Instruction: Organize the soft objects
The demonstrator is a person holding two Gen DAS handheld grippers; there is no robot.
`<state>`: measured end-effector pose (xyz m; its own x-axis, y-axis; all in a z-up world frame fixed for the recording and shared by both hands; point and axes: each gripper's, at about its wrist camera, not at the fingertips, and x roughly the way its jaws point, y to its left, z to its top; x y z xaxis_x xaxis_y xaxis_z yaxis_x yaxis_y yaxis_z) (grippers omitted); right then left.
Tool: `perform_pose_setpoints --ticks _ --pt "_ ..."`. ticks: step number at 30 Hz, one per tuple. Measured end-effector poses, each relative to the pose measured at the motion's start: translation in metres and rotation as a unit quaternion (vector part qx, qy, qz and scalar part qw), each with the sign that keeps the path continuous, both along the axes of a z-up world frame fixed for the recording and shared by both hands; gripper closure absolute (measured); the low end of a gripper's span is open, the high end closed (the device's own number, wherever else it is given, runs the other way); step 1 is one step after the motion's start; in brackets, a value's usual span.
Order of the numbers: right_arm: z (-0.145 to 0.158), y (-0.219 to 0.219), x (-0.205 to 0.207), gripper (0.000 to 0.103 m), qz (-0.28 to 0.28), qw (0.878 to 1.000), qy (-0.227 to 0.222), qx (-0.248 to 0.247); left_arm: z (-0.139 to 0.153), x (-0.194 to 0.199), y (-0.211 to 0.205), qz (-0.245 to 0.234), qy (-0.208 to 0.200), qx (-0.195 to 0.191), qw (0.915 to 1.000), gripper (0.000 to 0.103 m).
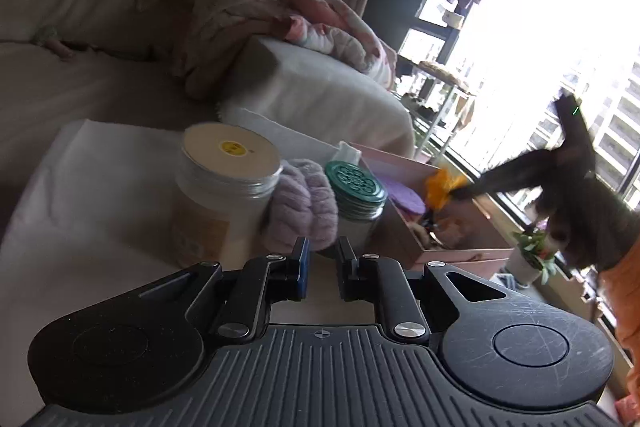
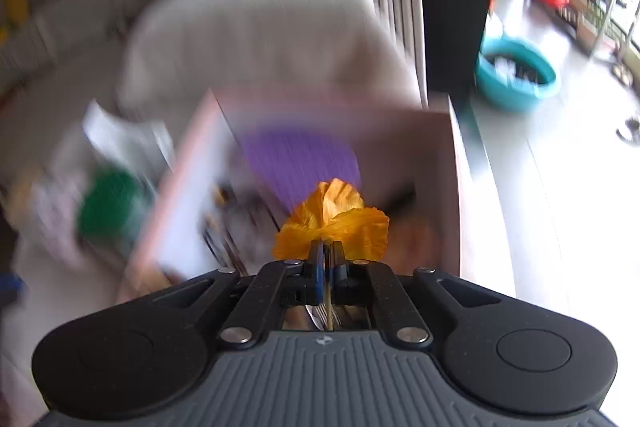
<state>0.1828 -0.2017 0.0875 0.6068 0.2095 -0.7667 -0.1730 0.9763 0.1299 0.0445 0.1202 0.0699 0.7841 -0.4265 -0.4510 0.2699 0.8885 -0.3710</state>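
Jaws of the right gripper (image 2: 327,254) clenched on the pinched base of an orange crinkled flower (image 2: 334,217), petals fanning forward past the fingertips, a thin pale stem trailing back between the pads. Flower held over the open pink box (image 2: 182,163), above its near end, beside a purple pad (image 2: 300,163) lying inside; box interior straight ahead and below, hence a short descent before release, by judgement.

Jaws of the left gripper (image 1: 322,269) nearly closed, a narrow gap showing, nothing between the pads. Directly ahead of the tips, a lilac fluffy scrunchie (image 1: 300,205) wedged between a tall clear jar (image 1: 228,187) and a green-lidded jar (image 1: 356,193), toward the table's far edge, left of the box (image 1: 440,227). Scrunchie nearer the left hand; flower and box nearer the right. Right wrist view blurred; other box contents unclear.
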Motion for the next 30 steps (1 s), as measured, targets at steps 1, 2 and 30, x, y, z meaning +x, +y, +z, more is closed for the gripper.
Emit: perform_pose_setpoints --ticks 1,2,30 --pt "0.011 0.003 -0.001 0.100 -0.002 1.000 -0.022 0.003 -0.001 -0.001 0.001 0.004 0.000 0.006 1.0000 0.088" --pt "0.021 0.007 -0.002 0.100 -0.003 0.999 -0.044 0.004 -0.004 0.001 0.002 0.008 0.003 0.010 0.9999 0.088" --pt "-0.083 0.238 -0.160 0.047 0.376 0.814 -0.315 -0.310 -0.024 -0.006 0.033 0.063 0.036 0.010 0.9973 0.087"
